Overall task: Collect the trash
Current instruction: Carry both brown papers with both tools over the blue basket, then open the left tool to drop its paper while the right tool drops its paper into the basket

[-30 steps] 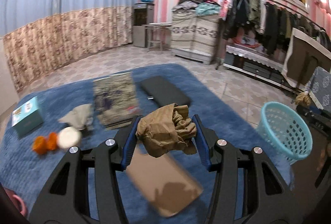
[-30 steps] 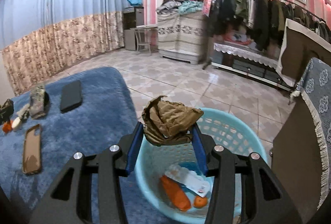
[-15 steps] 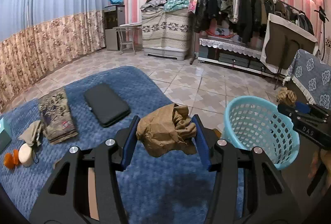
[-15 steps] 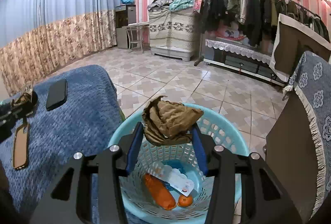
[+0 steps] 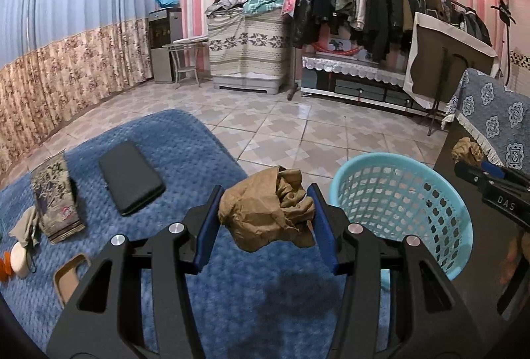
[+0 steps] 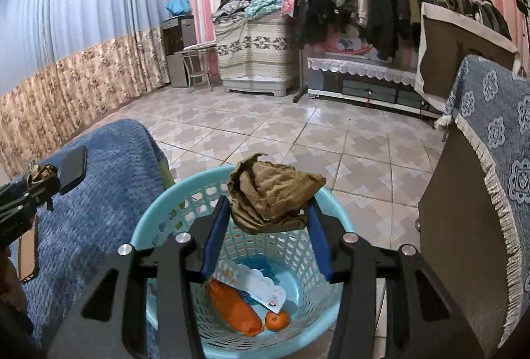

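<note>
The left gripper (image 5: 265, 220) has swung from over the blue blanket (image 5: 185, 143) toward the turquoise basket (image 5: 400, 160), which now lies just to its right; its blue pads pinch a crumpled brown paper wad (image 5: 265, 216). The right gripper (image 6: 265, 213) hangs above the basket's opening, pinching a second crumpled brown paper (image 6: 271, 190); an orange wrapper (image 6: 237, 309), a white card (image 6: 255, 287) and a small orange fruit (image 6: 277, 321) lie inside. A black case (image 5: 131, 181) and a patterned folded cloth (image 5: 54, 196) rest on the blanket.
</note>
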{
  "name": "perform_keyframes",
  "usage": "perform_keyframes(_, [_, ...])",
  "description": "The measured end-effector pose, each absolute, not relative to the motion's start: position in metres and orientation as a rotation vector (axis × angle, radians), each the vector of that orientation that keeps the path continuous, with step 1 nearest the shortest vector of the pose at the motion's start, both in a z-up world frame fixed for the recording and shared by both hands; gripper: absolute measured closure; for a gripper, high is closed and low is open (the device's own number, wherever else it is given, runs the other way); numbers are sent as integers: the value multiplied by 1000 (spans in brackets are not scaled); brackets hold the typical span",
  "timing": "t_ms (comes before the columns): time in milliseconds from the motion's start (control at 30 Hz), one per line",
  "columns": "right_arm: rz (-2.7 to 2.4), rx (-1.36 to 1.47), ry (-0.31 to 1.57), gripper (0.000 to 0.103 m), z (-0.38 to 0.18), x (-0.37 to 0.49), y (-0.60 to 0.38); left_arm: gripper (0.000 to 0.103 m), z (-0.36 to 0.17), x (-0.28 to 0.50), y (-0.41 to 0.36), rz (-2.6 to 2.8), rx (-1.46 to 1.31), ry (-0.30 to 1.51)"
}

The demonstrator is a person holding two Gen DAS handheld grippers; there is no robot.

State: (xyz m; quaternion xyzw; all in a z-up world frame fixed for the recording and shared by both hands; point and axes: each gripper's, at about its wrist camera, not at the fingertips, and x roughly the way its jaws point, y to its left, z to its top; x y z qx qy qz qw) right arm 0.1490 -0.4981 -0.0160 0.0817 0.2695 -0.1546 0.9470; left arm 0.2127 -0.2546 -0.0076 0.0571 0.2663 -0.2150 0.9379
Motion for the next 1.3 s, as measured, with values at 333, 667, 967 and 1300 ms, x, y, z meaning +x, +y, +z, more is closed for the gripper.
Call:
perform_keyframes(333, [-345, 211, 546, 57, -24, 148, -513, 53, -27, 220, -305, -510, 144, 582])
perform_keyframes(667, [-378, 231, 553, 57, -27, 147, -518, 53, -41, 222, -367, -632, 190, 590])
perform_keyframes(967, [-406, 263, 542, 57, -28, 143, -527, 42, -45, 223, -395, -678, 200, 587])
perform_keyframes(1300, [-385, 244, 541, 57, -29, 151, -514, 6, -22, 242, -348, -513, 134, 525])
